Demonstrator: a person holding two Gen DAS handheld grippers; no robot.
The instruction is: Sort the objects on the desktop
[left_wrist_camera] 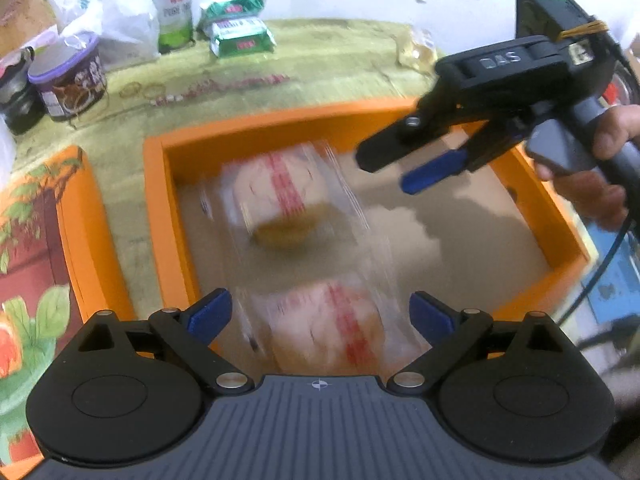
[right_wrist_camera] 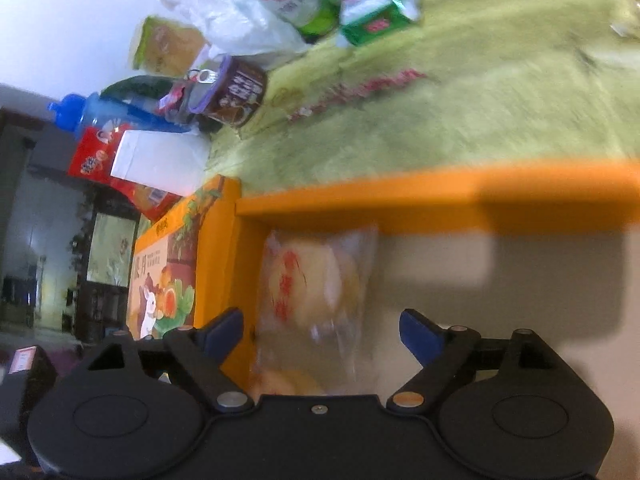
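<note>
An orange box (left_wrist_camera: pixel 248 128) stands open on the green cloth, and two clear-wrapped pastries with red print lie on its brown floor. The far pastry (left_wrist_camera: pixel 280 196) is near the back left corner. The near pastry (left_wrist_camera: pixel 332 328) lies just below my left gripper (left_wrist_camera: pixel 322 314), which is open with its blue pads clear of the wrapper. My right gripper (left_wrist_camera: pixel 384 172) hovers open over the box's right half, held by a hand (left_wrist_camera: pixel 600 160). In the right wrist view the right gripper (right_wrist_camera: pixel 322 326) is open above the blurred far pastry (right_wrist_camera: pixel 308 280), which rests by the box wall (right_wrist_camera: pixel 400 196).
The box's printed orange lid (left_wrist_camera: pixel 80 220) lies against its left side. At the back of the cloth (left_wrist_camera: pixel 320 64) stand a purple-lidded tin (left_wrist_camera: pixel 68 80), a tall can (left_wrist_camera: pixel 174 8), green packets (left_wrist_camera: pixel 240 32) and a plastic bag (left_wrist_camera: pixel 120 28). A blue bottle (right_wrist_camera: pixel 80 112) and a red packet (right_wrist_camera: pixel 100 152) lie further left.
</note>
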